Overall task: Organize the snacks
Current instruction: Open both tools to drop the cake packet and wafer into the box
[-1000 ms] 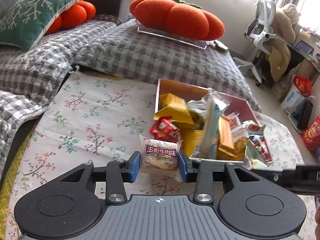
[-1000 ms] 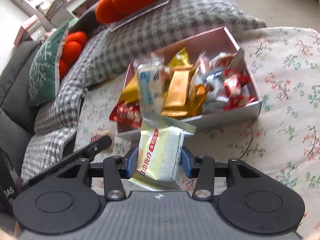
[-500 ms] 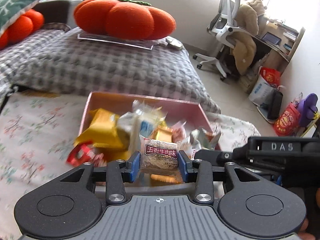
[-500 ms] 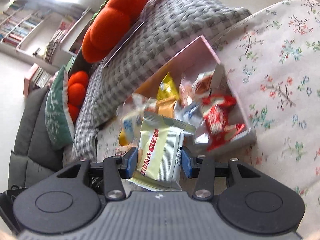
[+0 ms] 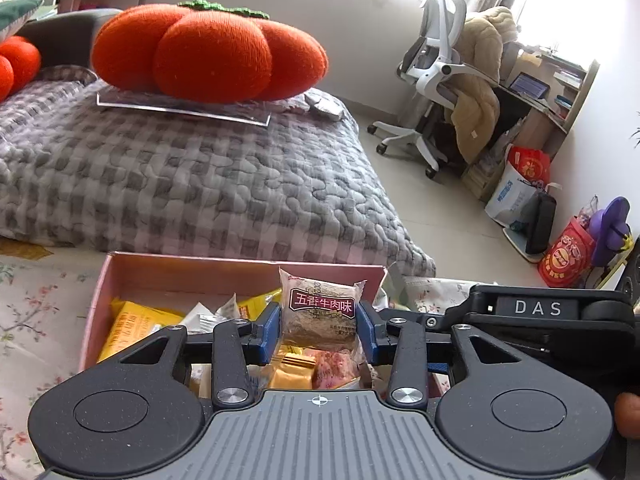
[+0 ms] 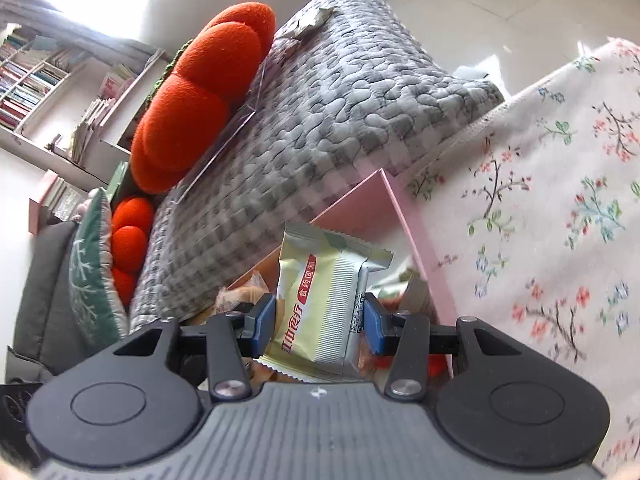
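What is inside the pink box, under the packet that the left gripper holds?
Inside the pink box lie yellow packets, a gold wrapper and a pink one. The left gripper and its beef-flavour packet cover the rest.

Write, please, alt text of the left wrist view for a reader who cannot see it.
The left gripper holds a clear snack packet with a dark red label above an open pink box filled with other wrapped snacks. Behind the box are a grey checked quilt and a large orange pumpkin cushion.
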`<action>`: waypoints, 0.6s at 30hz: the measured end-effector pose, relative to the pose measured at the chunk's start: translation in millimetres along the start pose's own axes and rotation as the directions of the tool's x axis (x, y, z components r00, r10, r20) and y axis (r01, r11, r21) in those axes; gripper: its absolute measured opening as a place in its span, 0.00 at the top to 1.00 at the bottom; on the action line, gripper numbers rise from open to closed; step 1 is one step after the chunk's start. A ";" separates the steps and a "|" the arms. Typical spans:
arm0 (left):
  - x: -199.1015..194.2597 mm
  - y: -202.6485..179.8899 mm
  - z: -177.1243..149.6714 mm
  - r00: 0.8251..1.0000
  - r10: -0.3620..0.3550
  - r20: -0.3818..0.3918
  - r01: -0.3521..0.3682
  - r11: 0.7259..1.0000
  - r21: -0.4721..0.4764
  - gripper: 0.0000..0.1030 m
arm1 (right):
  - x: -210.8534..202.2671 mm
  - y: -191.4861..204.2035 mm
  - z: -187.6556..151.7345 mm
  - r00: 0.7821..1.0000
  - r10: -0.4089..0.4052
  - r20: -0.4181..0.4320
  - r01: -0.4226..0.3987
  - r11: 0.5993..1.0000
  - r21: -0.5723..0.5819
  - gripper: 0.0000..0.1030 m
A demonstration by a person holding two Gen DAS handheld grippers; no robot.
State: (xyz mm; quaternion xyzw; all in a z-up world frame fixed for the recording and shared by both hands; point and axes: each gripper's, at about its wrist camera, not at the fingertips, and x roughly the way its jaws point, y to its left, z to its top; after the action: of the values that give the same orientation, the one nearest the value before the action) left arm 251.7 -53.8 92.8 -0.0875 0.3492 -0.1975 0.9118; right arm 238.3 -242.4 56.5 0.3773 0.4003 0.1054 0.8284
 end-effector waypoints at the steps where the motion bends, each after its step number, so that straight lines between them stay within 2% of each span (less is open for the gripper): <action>1: 4.3 1.8 -1.7 1.000 0.001 -0.001 -0.001 1.000 0.000 0.62 | 3.2 -1.7 -0.9 1.000 -0.001 0.005 0.001 1.000 -0.005 0.59; 3: 8.1 2.2 -2.7 1.000 -0.001 0.009 0.001 1.000 0.012 0.60 | 5.5 -4.0 -1.5 1.000 0.008 0.015 -0.008 1.000 -0.015 0.59; 5: 4.0 1.6 -0.6 1.000 -0.009 0.027 0.008 1.000 0.016 0.54 | 2.9 -2.7 -0.6 0.999 0.010 0.045 -0.009 1.000 -0.027 0.57; 6: -0.1 1.6 1.1 0.999 -0.012 0.038 0.011 1.000 0.016 0.47 | 0.0 -1.8 -0.9 0.998 0.006 0.065 -0.005 1.000 -0.029 0.55; 7: -6.3 2.1 3.5 0.999 -0.009 0.054 0.008 1.000 0.017 0.40 | -3.2 0.0 -0.4 0.996 -0.001 0.085 0.003 1.000 -0.031 0.45; 8: -12.4 1.3 5.8 0.998 -0.002 0.066 0.001 1.000 0.022 0.38 | -6.8 0.9 0.6 0.995 -0.004 0.099 0.007 0.999 -0.032 0.42; 12: -40.7 -4.7 10.3 0.993 0.062 0.097 -0.070 0.995 0.077 0.28 | -17.5 8.9 -1.0 0.995 0.012 0.104 -0.006 0.998 -0.057 0.42; 13: -48.5 -5.9 10.0 0.991 0.083 0.103 -0.092 0.992 0.087 0.24 | -20.7 12.4 -3.5 0.994 0.001 0.105 0.007 0.997 -0.072 0.42; 18: -79.0 4.4 -3.4 0.982 0.172 0.077 -0.175 0.984 0.044 0.18 | -45.8 20.8 -26.0 0.990 -0.075 0.123 0.092 0.986 -0.139 0.41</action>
State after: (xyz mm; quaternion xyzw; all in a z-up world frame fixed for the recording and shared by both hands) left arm 197.2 -16.6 136.6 -0.0408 0.3169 -0.1226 0.9396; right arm 191.5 -235.8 87.7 0.3050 0.3577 0.0768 0.8793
